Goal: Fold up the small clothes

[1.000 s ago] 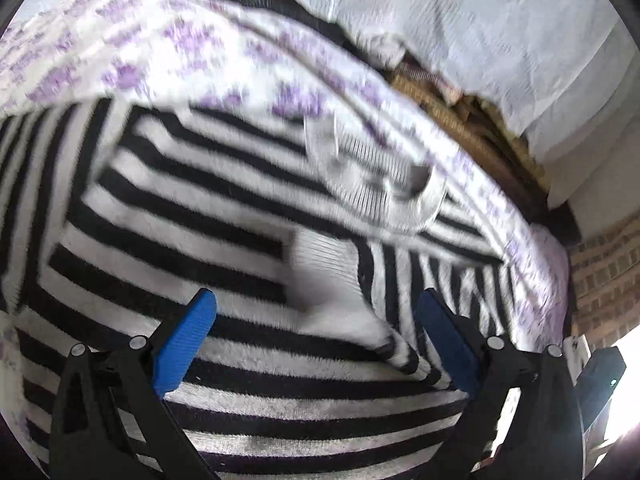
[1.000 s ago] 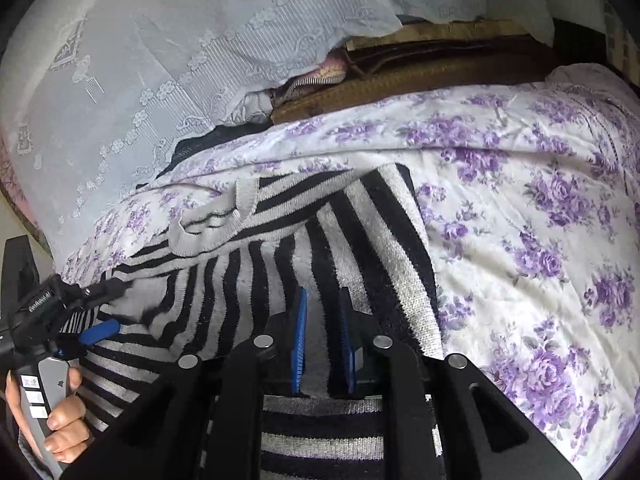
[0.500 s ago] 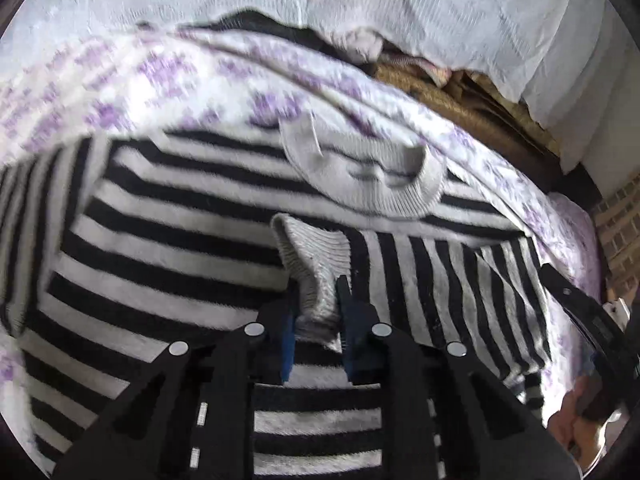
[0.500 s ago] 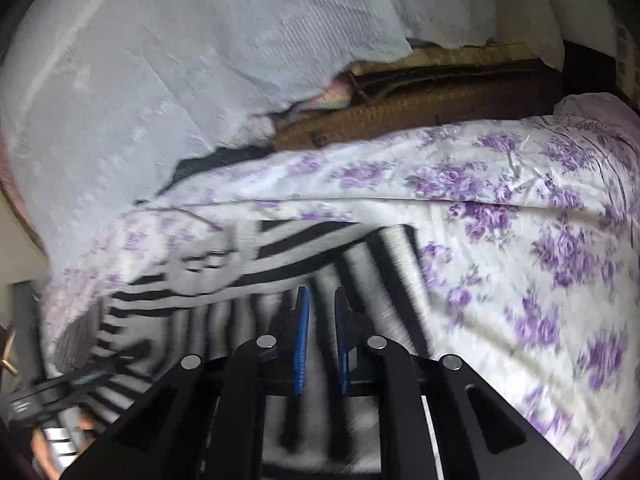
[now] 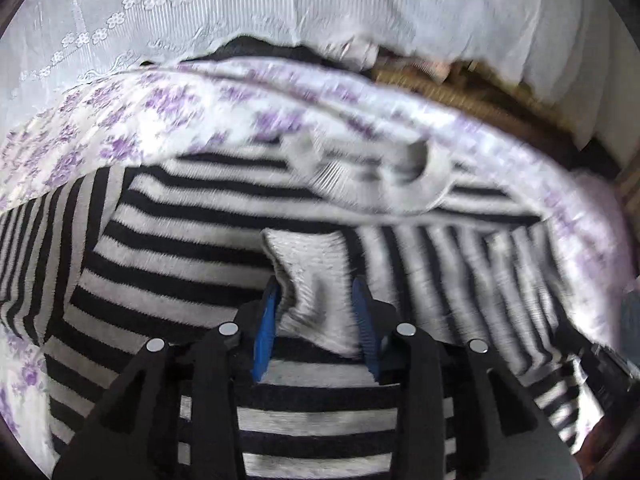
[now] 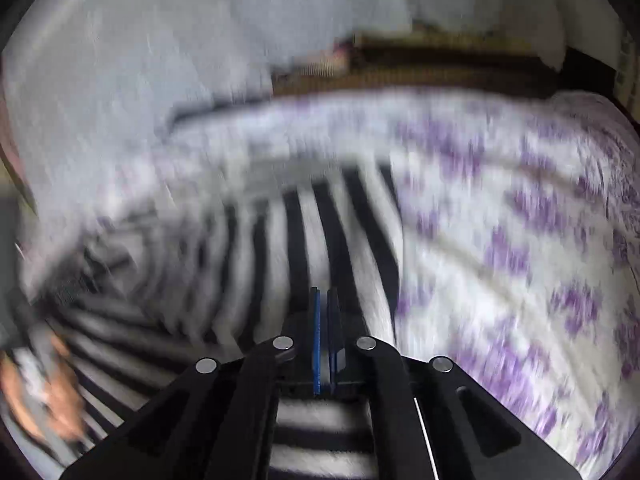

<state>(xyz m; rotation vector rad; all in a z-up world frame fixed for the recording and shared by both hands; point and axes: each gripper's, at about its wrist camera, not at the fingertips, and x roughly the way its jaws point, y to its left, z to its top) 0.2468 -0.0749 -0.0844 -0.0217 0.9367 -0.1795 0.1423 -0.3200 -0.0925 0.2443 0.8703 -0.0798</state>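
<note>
Left-wrist and right-wrist views of one striped sweater spread on a floral bedsheet, neckline toward 12 o'clock. We count one sweater, one neckline, one grey ribbed cuff, two grippers and one visible hand.

In the left-wrist view we see the sleeve folded across the chest; its long axis runs from the cuff at the centre out toward 3 o'clock, stripes crosswise. The cuff lies directly ahead of the left gripper, between the blue pads. Those jaws have just been opening; they stand partly spread, the cuff bulging in the gap. We judge the cuff released or nearly so, since the pads flank it but do not appear to squeeze it.

In the right-wrist view, heavily blurred, the right gripper has its pads pressed together. Its jaws have just been closing. We see no knit fabric between the pads; the sweater lies beneath and ahead of them, stripes fanning toward 12 o'clock and the sweater's right edge running toward 1 o'clock beside bare sheet. The hand at 8 o'clock carries the other tool.

We judge the left gripper nearer the cuff and the right nearer the sweater's side edge. The coming move turns on the sleeve lying flat across the body.
</note>
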